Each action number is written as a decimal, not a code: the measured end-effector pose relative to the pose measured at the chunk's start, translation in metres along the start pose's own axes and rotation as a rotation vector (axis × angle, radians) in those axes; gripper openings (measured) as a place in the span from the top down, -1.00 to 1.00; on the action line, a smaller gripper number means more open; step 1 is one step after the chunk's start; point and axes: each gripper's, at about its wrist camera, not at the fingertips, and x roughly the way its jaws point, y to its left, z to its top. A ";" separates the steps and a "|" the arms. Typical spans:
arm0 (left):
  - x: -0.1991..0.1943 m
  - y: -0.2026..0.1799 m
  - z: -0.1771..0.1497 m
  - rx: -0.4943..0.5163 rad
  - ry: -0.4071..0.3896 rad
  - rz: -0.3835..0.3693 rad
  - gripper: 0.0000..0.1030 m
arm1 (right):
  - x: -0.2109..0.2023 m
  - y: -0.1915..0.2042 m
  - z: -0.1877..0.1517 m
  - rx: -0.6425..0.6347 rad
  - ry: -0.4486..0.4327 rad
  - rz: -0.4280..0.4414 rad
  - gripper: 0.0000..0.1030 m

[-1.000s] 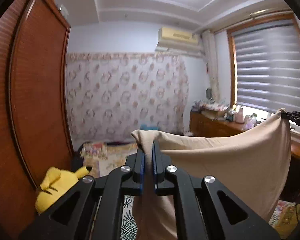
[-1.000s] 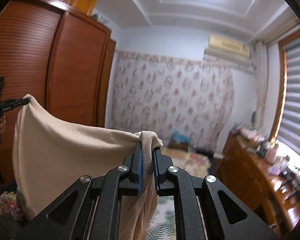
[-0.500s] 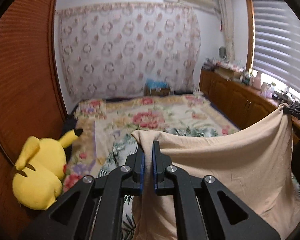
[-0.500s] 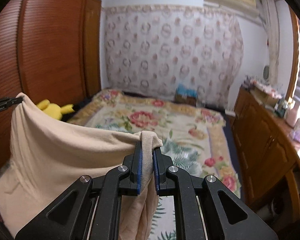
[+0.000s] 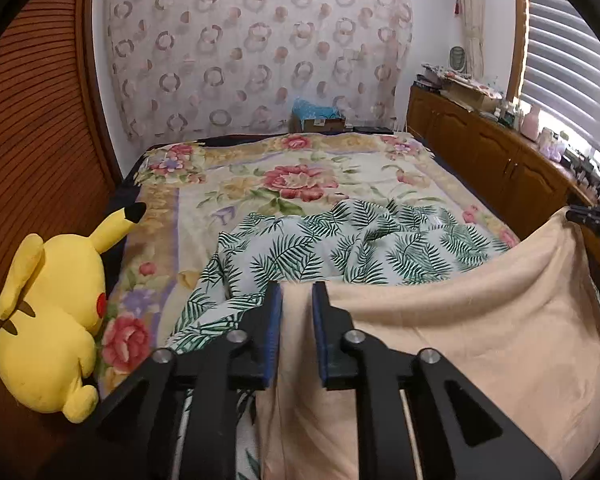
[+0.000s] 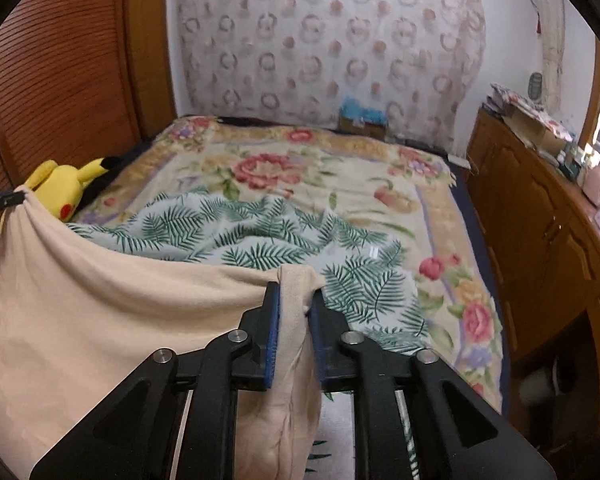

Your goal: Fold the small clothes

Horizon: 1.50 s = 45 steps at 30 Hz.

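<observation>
Beige jersey garment [image 5: 480, 320] spans between both grippers above the palm-print sheet [image 5: 340, 248]; left gripper [image 5: 297, 300] and right gripper [image 6: 294, 300], fingers just parting, corners slack between them: release evenly, so the edge lands straight.

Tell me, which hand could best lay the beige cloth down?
Probably the right gripper: bare floral bedspread beside it; the left gripper has the yellow plush nearby. Both have just been opening, beige cloth between jaws.
</observation>
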 end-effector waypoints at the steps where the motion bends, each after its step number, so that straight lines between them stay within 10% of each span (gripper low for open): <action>1: -0.002 0.002 -0.002 0.001 0.003 -0.009 0.57 | 0.001 0.000 -0.001 0.003 0.002 -0.013 0.60; 9: -0.044 -0.005 -0.038 -0.003 0.032 -0.073 -0.13 | -0.030 0.013 -0.020 0.030 -0.001 0.036 -0.18; 29: -0.087 0.000 -0.146 -0.066 0.130 -0.044 -0.14 | -0.084 0.057 -0.136 0.085 0.118 0.106 -0.18; 45: -0.073 -0.008 -0.149 -0.072 0.180 -0.086 0.06 | -0.073 0.065 -0.168 0.083 0.115 0.048 -0.20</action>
